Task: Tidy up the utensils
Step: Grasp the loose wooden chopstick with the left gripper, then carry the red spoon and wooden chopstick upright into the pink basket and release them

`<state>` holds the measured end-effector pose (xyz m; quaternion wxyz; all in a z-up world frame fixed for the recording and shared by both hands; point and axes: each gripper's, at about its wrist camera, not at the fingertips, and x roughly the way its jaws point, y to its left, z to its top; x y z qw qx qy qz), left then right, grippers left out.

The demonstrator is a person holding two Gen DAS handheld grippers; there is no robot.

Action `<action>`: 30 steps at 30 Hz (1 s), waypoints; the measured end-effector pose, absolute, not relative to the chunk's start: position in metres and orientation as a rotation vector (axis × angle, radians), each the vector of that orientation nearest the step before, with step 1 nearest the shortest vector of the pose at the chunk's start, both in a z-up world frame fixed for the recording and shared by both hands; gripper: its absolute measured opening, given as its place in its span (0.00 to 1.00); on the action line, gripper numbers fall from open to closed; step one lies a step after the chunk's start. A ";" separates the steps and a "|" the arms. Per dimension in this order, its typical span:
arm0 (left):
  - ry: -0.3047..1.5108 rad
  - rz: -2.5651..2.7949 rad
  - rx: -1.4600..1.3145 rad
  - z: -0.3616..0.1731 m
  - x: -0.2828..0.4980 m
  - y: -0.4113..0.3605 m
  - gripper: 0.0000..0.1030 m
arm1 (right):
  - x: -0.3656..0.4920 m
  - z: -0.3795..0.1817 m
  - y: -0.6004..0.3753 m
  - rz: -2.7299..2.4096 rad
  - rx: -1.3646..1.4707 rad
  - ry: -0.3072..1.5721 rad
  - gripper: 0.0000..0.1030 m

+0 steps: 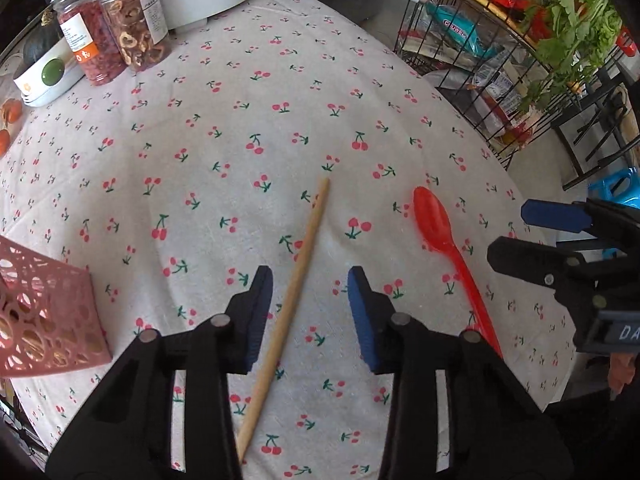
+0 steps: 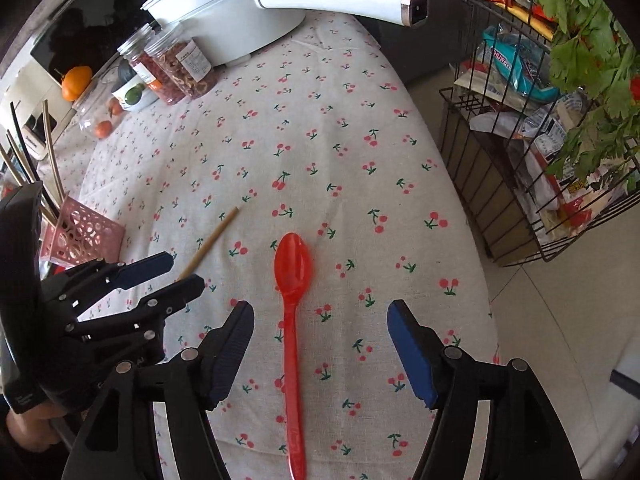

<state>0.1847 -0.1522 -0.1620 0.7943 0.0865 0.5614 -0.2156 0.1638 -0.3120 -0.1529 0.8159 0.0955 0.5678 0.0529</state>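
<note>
Left gripper (image 1: 310, 280), right gripper (image 2: 320, 316), agape.

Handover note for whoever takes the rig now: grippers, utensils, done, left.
Left gripper: open, straddling the wooden chopstick on the cherry-print tablecloth, pads not touching.
Right gripper: open, straddling the red plastic spoon, lying flat.
Done: several chopsticks already stand in the pink perforated holder.
Left: grip chopstick and spoon, put both in the holder.

I see a long wooden chopstick (image 1: 289, 302) lying flat, mid-frame. A red plastic spoon (image 1: 448, 252) lies flat to its right, bowl pointing up.
</note>
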 end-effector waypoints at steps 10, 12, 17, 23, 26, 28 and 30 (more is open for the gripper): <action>1.208 -0.403 0.249 -0.165 0.188 -0.162 0.07 | 0.168 -0.161 -0.324 0.089 0.228 1.238 0.69; 1.178 -0.412 0.242 -0.156 0.180 -0.156 0.06 | 0.169 -0.161 -0.323 0.086 0.229 1.239 0.69; 1.102 -0.453 0.244 -0.125 0.154 -0.140 0.06 | 0.173 -0.164 -0.311 0.099 0.201 1.243 0.69; 1.008 -0.485 0.219 -0.091 0.118 -0.106 0.06 | 0.181 -0.173 -0.288 0.142 0.149 1.243 0.69; 0.981 -0.484 0.187 -0.085 0.107 -0.089 0.06 | 0.185 -0.176 -0.276 0.154 0.105 1.229 0.68; 0.960 -0.478 0.161 -0.082 0.101 -0.076 0.06 | 0.189 -0.178 -0.267 0.156 0.078 1.223 0.62; 0.949 -0.477 0.126 -0.083 0.097 -0.063 0.06 | 0.193 -0.183 -0.259 0.160 0.050 1.237 0.46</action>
